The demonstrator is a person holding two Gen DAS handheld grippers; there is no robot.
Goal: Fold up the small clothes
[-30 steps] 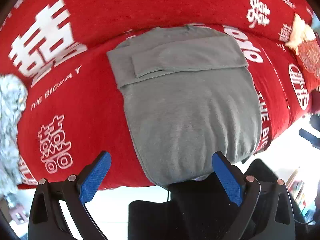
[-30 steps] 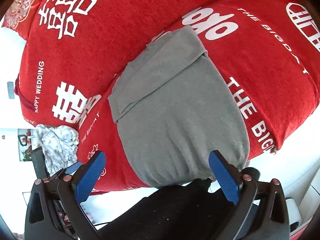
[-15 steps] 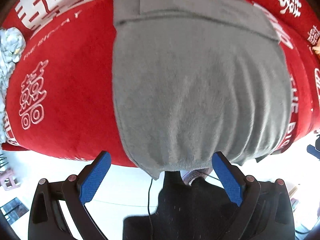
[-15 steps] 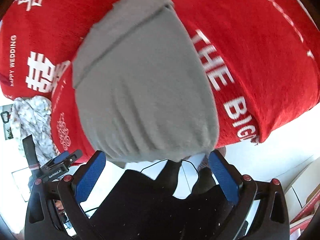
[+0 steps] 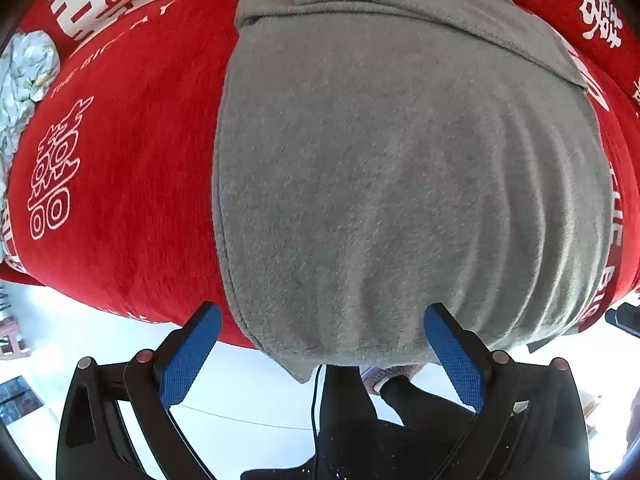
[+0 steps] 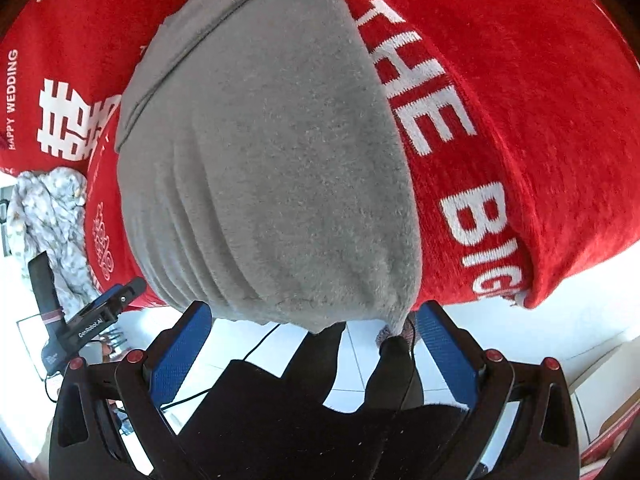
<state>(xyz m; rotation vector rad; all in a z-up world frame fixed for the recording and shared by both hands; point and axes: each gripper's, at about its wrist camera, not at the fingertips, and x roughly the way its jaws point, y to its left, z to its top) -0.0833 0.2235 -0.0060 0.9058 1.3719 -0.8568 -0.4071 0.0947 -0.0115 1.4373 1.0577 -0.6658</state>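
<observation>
Red plush cloth [image 5: 120, 168] with white print covers the table. Readable on it in the right wrist view: "THE BIG..." running along the near edge, "HAPPY WEDDING" at far left, plus white double-happiness characters. Left wrist view shows an outlined double-happiness character and part of "THE BIG".

Grey fleece garment [image 5: 400, 184], partly folded, lies on the red cloth. Its long axis runs from the near table edge away from the cameras. The near hem hangs slightly over the edge; a folded-over flap crosses the far end.

Crumpled white floral-print fabric [image 6: 52, 216] sits at the table's left end, well apart from the garment.

Left hand-held gripper [image 5: 320, 354]: blue pads spread wide, holding nothing, level with the garment's near hem at its left corner. It also shows in the right wrist view, lettered "GenRobot.AI".

Right hand-held gripper [image 6: 312, 350]: blue pads wide apart, empty, just below the hem's right corner.
</observation>
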